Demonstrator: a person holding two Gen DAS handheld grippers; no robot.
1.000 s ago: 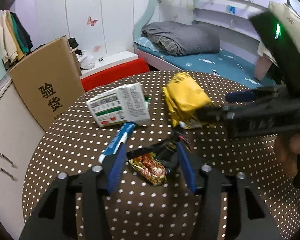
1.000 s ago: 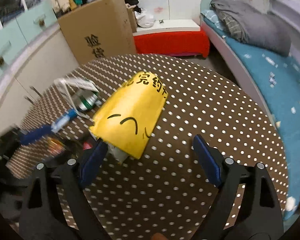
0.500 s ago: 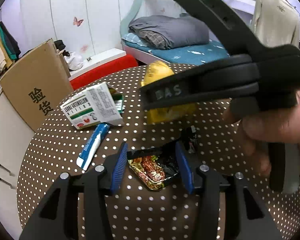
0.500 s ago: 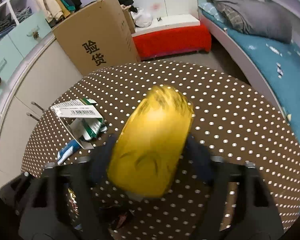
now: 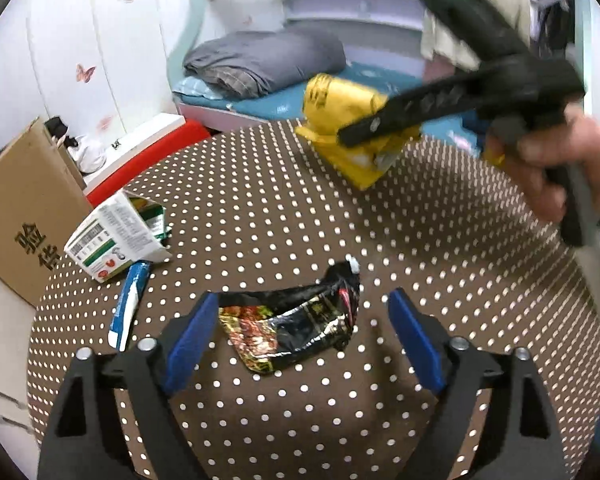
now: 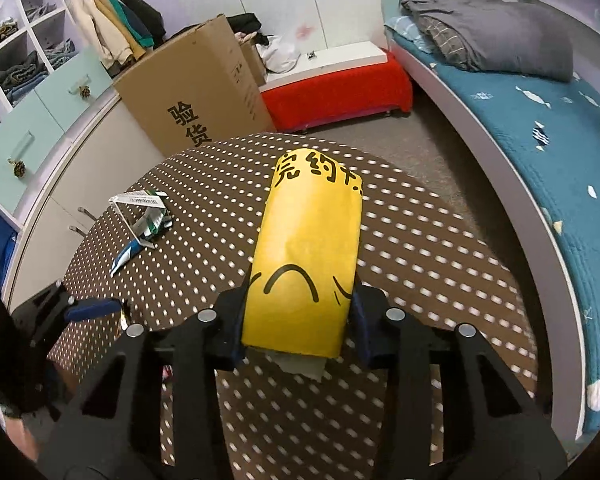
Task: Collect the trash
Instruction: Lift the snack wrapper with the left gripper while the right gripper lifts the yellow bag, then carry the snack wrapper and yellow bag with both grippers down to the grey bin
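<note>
A crumpled black and red snack wrapper (image 5: 292, 328) lies on the brown dotted table (image 5: 340, 408). My left gripper (image 5: 302, 312) straddles the wrapper with its jaws opening wide, and the pads do not press on it. My right gripper (image 6: 300, 304) is closing on a yellow packet (image 6: 312, 240) with black writing, its pads squeezing both sides. In the left wrist view the yellow packet (image 5: 336, 120) hangs above the table's far side in the right gripper (image 5: 364, 130), which a hand (image 5: 556, 172) holds.
A white and green carton (image 5: 116, 240) and a blue tube (image 5: 128, 304) lie at the table's left. Beyond that edge stand a cardboard box (image 6: 204, 92) and a red bench (image 6: 332, 96). A bed (image 6: 540, 132) runs along the right.
The right gripper shut on the yellow packet and lifted it off the table. The left jaws, narrow around the wrapper before, have spread wide.
</note>
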